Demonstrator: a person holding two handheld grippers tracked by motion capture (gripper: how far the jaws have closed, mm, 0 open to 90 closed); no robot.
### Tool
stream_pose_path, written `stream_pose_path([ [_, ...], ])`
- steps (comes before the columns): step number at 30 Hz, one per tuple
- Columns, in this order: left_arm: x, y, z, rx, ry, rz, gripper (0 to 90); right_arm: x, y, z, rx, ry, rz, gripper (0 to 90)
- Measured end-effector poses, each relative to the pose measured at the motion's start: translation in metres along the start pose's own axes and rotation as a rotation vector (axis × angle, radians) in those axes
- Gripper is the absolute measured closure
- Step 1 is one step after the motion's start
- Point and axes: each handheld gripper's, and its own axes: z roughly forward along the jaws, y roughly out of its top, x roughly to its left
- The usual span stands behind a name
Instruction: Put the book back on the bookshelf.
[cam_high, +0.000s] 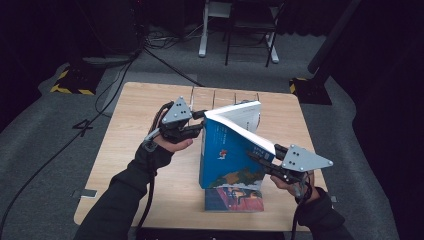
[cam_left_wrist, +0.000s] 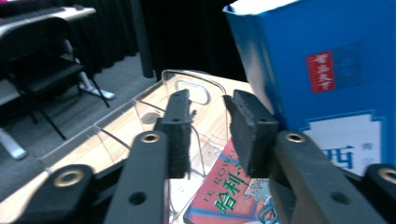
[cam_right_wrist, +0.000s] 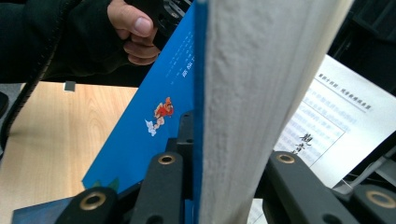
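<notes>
- Thick blue softcover book (cam_high: 227, 150) stands raised and tilted on the light wooden counter (cam_high: 125, 150), its lower corner over a second, red-and-blue paperback (cam_high: 234, 199) that lies flat near the counter's front edge.
- Right gripper (cam_high: 257, 157), at the blue book's right side, has its jaws clenched on the book; the right gripper view shows the white page block (cam_right_wrist: 252, 93) running up between the two black jaws, with the blue cover to one side.
- Left gripper (cam_high: 200, 125) is at the blue book's upper left corner. The left gripper view shows its jaws released, nothing between the pads, with the book's spine (cam_left_wrist: 327, 70) just beside one jaw.
- That view also brings out a clear plastic divider rack (cam_left_wrist: 182, 98) behind the blue book, faint from the high view.
- Left hand (cam_high: 172, 144) is held palm-up under its gripper, left of the blue book; the right forearm comes in low from the counter's front edge.
</notes>
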Motion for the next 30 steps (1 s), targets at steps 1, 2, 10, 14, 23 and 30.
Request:
stream_pose_path([
  [1, -0.002, 0.0, -0.001, -0.001, 0.007, 0.001, 64.5, 0.002, 0.0, -0.002, -0.003, 0.001, 0.001, 75.2],
  [2, -0.003, -0.001, -0.002, 0.003, 0.013, 0.004, 61.8, 0.003, 0.0, -0.003, -0.005, 0.005, 0.002, 75.3],
  [10, -0.01, -0.009, -0.016, 0.012, 0.038, 0.008, 52.2, 0.008, 0.001, -0.008, -0.008, 0.008, -0.006, 75.2],
  [14, -0.014, -0.014, -0.022, 0.032, 0.045, 0.024, 49.4, 0.01, 0.0, -0.009, -0.013, 0.011, -0.002, 75.2],
  [23, -0.023, -0.029, -0.03, 0.082, 0.037, 0.036, 45.4, 0.012, 0.0, -0.011, -0.018, 0.012, -0.007, 75.2],
  [30, -0.03, -0.044, -0.032, 0.139, 0.024, 0.048, 39.7, 0.014, 0.0, -0.012, -0.018, 0.014, -0.008, 75.1],
])
